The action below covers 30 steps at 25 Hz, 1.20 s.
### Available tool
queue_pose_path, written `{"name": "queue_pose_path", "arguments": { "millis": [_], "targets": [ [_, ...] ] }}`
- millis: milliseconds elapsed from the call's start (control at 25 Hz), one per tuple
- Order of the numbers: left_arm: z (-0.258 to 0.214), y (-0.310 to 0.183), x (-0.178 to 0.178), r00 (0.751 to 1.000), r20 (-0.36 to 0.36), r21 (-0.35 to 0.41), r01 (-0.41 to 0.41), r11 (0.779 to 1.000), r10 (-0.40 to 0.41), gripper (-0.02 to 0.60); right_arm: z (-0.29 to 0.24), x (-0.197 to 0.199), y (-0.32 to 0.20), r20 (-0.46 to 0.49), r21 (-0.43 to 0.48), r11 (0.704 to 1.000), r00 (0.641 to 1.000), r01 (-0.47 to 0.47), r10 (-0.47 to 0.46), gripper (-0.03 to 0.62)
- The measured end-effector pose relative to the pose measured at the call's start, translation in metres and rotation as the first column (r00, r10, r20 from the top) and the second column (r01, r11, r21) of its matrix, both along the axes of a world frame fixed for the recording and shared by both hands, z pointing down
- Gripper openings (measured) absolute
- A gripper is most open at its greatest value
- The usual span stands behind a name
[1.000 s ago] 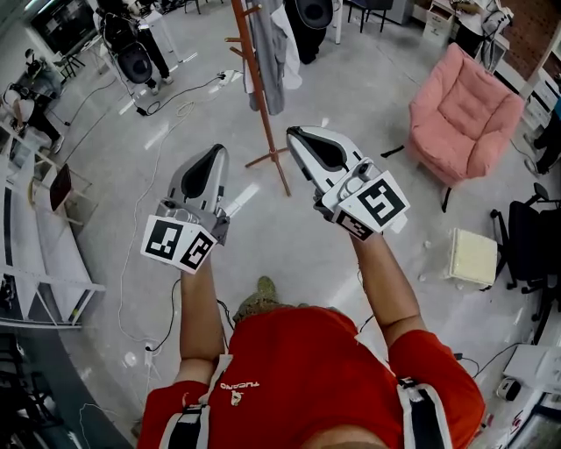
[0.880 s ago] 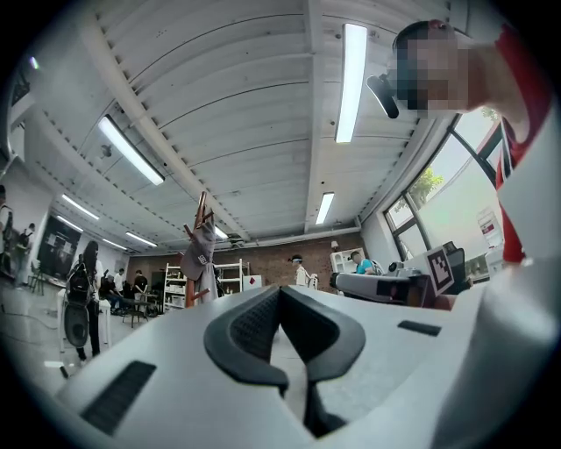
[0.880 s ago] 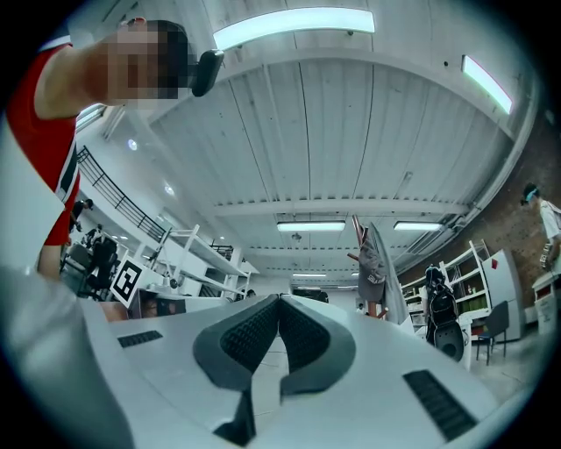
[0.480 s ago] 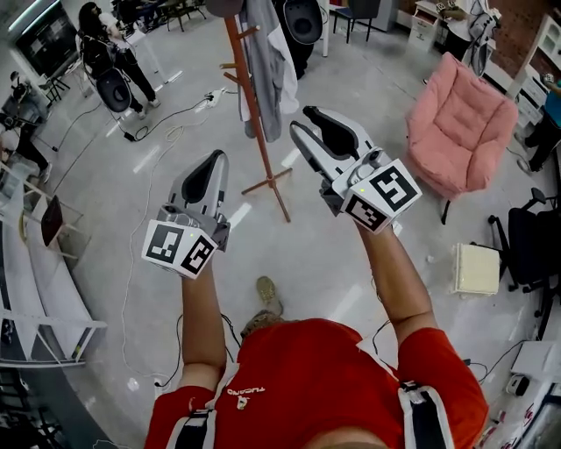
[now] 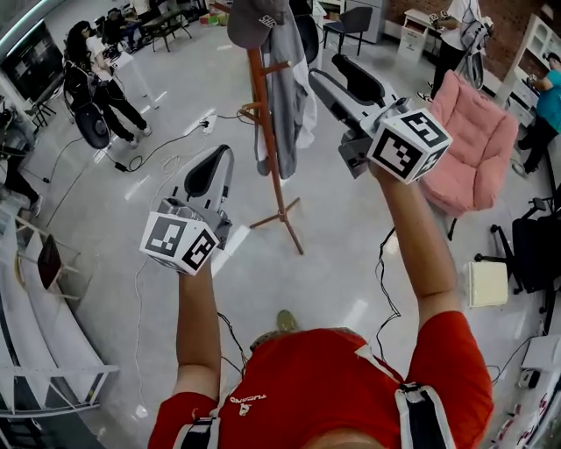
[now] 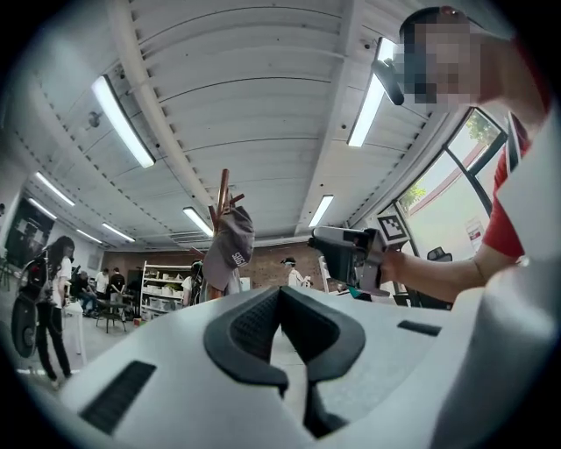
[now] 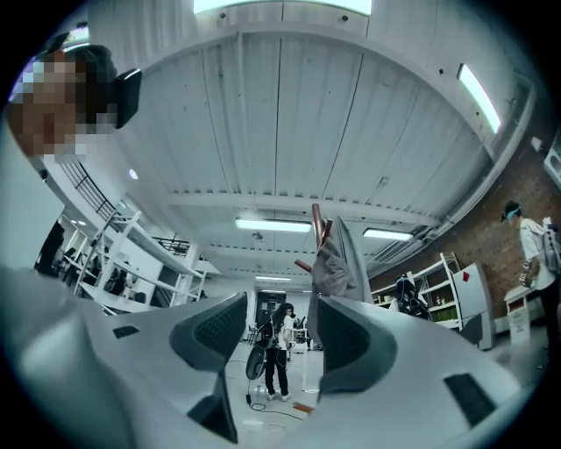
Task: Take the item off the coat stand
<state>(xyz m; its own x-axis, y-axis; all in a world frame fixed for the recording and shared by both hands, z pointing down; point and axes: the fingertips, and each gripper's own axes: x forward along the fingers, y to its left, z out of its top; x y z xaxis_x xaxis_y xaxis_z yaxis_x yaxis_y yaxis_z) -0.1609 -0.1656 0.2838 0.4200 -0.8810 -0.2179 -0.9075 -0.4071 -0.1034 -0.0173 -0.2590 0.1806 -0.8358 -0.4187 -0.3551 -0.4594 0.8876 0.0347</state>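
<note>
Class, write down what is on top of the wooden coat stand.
A grey cap hangs at the top of the coat stand, with grey clothing draped below it. The cap covers the peg that carries it.

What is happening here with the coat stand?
A person holds a hand-held gripper in each hand. The right hand-held gripper is raised toward the coat stand, jaws opening with nothing between them. The left hand-held gripper is lower, jaws together. The cap and the clothes hang on the stand, untouched.
</note>
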Motion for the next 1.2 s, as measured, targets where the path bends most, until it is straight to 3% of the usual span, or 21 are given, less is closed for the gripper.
{"name": "queue_pose_path", "arguments": {
  "millis": [200,440,800,840,920,1040,1200],
  "targets": [
    [-0.033,-0.047,-0.037,0.999,0.004,0.027,-0.034,0.999,0.034,0.009,-0.042,-0.025,-0.066,-0.003,-0.024,0.999,0.999,-0.045,0.045,0.269],
    [-0.052,-0.098,-0.065,0.997,-0.064,0.016,-0.042,0.999,0.043,0.009,-0.091,-0.068,-0.136,-0.062,-0.012,0.999,0.997,-0.044,0.043,0.287],
    [-0.057,-0.130,-0.077,0.999,-0.054,0.023,0.004,1.000,-0.003,0.009,-0.125,-0.123,-0.209,-0.164,0.009,1.000,0.986,-0.012,0.013,0.288],
    [-0.059,-0.132,-0.078,0.998,-0.054,0.029,0.010,1.000,-0.009,0.009,-0.127,-0.127,-0.211,-0.177,0.025,1.000,0.984,-0.007,0.012,0.252],
    [-0.058,-0.136,-0.078,0.998,-0.053,0.034,0.019,0.999,-0.017,0.009,-0.129,-0.130,-0.210,-0.195,0.075,0.997,0.981,-0.005,0.019,0.073],
    [-0.056,-0.140,-0.084,0.998,-0.057,0.037,0.029,0.999,-0.027,0.009,-0.139,-0.129,-0.207,-0.196,0.151,0.988,0.978,-0.037,0.066,0.040],
    [-0.055,-0.143,-0.088,0.997,-0.064,0.037,0.033,0.999,-0.031,0.009,-0.172,-0.117,-0.201,-0.117,0.204,0.976,0.988,-0.078,0.104,0.035]
  ]
}}
